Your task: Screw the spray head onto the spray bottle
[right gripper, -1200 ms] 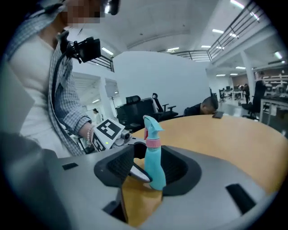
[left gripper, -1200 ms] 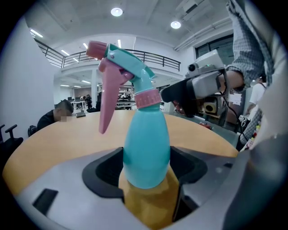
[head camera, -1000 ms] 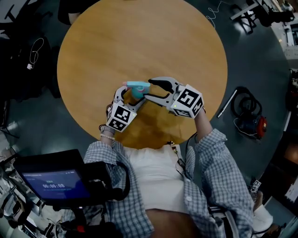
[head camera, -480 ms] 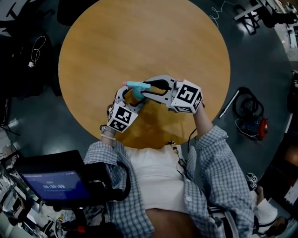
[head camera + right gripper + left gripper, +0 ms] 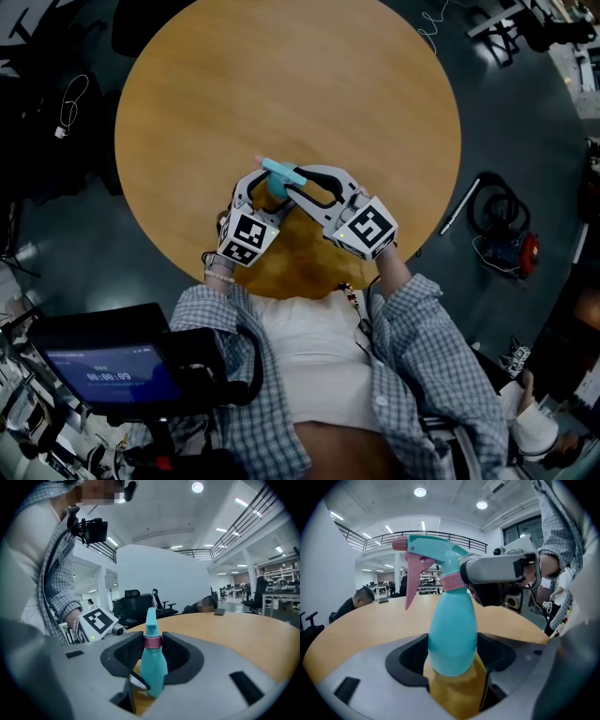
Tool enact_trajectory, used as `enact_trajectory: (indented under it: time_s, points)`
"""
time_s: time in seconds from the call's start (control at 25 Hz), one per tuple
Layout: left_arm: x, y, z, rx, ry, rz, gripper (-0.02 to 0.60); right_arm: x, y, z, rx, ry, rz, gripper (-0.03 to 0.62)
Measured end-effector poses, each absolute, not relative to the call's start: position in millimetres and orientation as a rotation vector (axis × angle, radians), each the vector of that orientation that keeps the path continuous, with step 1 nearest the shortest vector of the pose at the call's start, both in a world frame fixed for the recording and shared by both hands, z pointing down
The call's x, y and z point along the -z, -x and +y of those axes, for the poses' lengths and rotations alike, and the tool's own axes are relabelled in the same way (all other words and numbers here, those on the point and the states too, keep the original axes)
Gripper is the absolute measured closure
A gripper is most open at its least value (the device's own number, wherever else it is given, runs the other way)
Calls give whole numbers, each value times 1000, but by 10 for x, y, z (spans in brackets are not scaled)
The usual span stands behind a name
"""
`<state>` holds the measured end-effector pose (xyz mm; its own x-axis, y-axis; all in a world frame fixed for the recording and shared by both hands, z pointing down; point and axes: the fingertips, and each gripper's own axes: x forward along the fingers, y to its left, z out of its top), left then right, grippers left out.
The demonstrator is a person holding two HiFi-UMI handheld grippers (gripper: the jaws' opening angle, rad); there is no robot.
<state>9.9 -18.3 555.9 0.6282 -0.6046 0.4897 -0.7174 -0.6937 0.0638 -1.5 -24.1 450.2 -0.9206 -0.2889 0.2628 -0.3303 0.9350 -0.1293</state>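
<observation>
**Head view:** round wooden table. Teal spray bottle over its near part, with the spray head on top. The left hand-held gripper and right hand-held gripper meet at the bottle.

**Left gripper view:** jaws set wide, clamped on the spray bottle's body.

**Right gripper view:** jaws have just been closing. They now grip the pink collar beneath the spray head.

Right gripper closed onto spray head
</observation>
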Motion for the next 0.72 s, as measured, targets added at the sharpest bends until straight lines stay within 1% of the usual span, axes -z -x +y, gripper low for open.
enact_trajectory:
  time_s: [0.16,0.28,0.52,0.56,0.6,0.64,0.72]
  points:
    - [-5568,-99,-184,-630,-2578,-1095,245,-4510,-27,-193,-233,-508,-2842,474]
    - [-5545,-41,-232,-588,-2541,-1128,245,-4574,-35,-46,-208,-459,-2817,485]
    - [-5578,-60,-226,-604,-2560,-1110,245,-4657,-105,-1,-258,-413,-2778,482]
    - [-5582,-60,-225,-607,-2562,-1107,245,-4642,-100,-47,-271,-392,-2774,460]
    - [-5589,-61,-224,-609,-2563,-1104,245,-4629,-88,-96,-288,-359,-2765,412]
    - [-5596,-65,-222,-613,-2566,-1099,245,-4621,-73,-142,-293,-310,-2751,380]
    - [-5605,-73,-215,-625,-2573,-1086,245,-4617,-37,-204,-238,-174,-2708,376]
